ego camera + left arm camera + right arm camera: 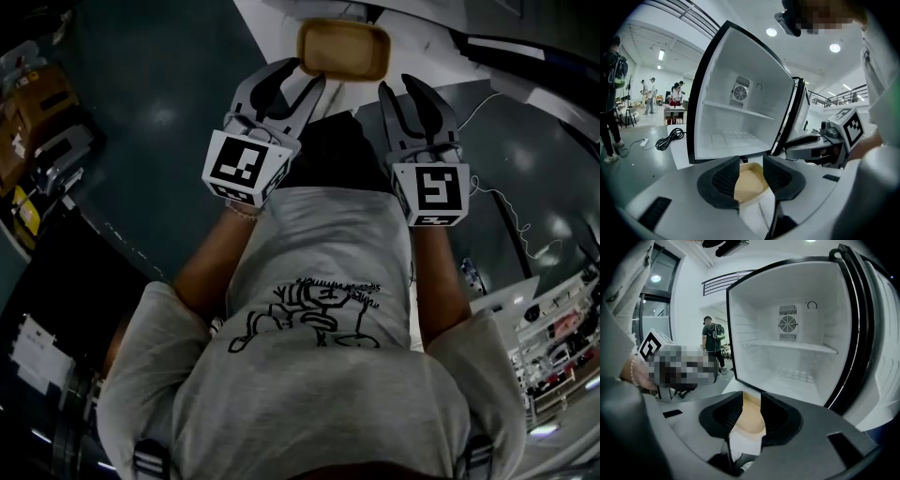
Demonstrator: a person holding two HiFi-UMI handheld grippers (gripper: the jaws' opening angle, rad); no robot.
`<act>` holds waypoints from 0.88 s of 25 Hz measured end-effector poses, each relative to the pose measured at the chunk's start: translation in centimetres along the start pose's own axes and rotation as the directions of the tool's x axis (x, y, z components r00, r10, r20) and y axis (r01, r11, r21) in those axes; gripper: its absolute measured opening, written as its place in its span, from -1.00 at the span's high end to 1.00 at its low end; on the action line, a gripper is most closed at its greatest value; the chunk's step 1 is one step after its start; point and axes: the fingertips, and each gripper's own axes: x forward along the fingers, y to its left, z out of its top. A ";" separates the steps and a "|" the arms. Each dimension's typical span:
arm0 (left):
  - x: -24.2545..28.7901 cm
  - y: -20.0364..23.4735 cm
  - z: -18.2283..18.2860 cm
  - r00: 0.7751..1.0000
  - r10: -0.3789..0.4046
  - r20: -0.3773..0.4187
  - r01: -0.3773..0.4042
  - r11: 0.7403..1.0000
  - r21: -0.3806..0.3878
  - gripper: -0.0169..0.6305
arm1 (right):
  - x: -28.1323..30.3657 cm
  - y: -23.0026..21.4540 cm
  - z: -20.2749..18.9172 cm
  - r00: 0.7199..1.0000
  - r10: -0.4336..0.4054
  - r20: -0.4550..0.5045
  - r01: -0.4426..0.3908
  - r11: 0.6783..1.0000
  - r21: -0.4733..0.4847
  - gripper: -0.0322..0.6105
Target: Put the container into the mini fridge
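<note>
Ahead of you, the mini fridge (740,122) stands with its door swung wide: white inside, one shelf, a round fan grille on the back wall. Just in front of its open mouth, on the white surface (680,152), lies the container (343,49), a shallow tan tray with rounded corners. Your left gripper (751,176) and right gripper (751,411) face the fridge, both jaws spread, pinching nothing.

A black cable (670,138) lies coiled at nine o'clock in the left gripper view, a power strip (643,142) just beside it. At ten o'clock in the right gripper view stands a bystander with a backpack (712,339).
</note>
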 end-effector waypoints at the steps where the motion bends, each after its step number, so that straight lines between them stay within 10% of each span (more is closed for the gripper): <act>1: 0.3 0.3 -0.5 1.000 0.006 -0.004 -0.006 1.000 -0.004 0.46 | 0.4 -0.1 -0.3 1.000 -0.004 0.000 0.004 1.000 0.006 0.53; 22: 4.4 4.1 -8.3 0.991 0.095 -0.094 -0.100 0.994 -0.042 0.40 | 6.2 -2.8 -8.7 0.994 -0.048 -0.094 0.054 0.996 0.068 0.50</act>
